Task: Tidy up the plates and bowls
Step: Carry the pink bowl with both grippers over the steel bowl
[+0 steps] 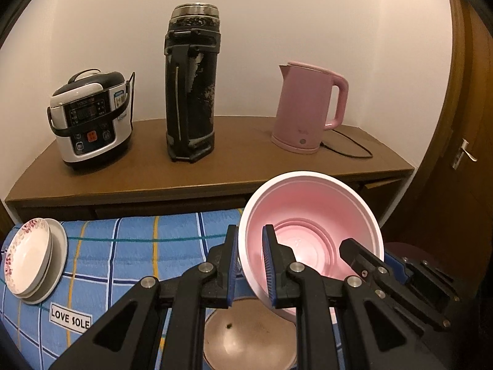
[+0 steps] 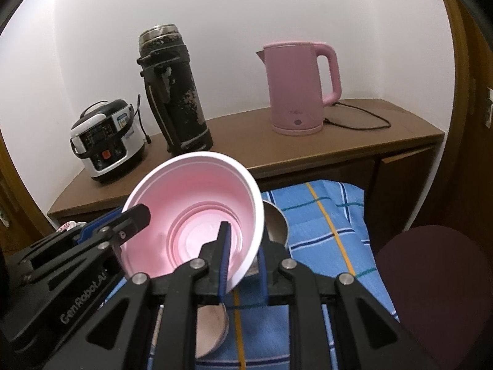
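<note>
A pink bowl (image 1: 311, 215) is held tilted above the blue checked cloth (image 1: 129, 246) by both grippers. My left gripper (image 1: 250, 265) is shut on the bowl's left rim, one finger inside and one outside. My right gripper (image 2: 242, 265) is shut on the bowl's (image 2: 197, 203) right rim the same way. A metal bowl (image 1: 246, 336) sits on the cloth right under the pink one; it also shows in the right wrist view (image 2: 277, 225). A stack of white plates (image 1: 34, 262), the top one with a red flower pattern, lies at the cloth's left edge.
Behind the cloth a brown cabinet top (image 1: 215, 166) carries a rice cooker (image 1: 89, 117), a tall black thermos (image 1: 191, 83) and a pink kettle (image 1: 308, 108) with its cord. A dark red round stool (image 2: 431, 277) stands at the right. A wooden door (image 1: 462, 154) is at the far right.
</note>
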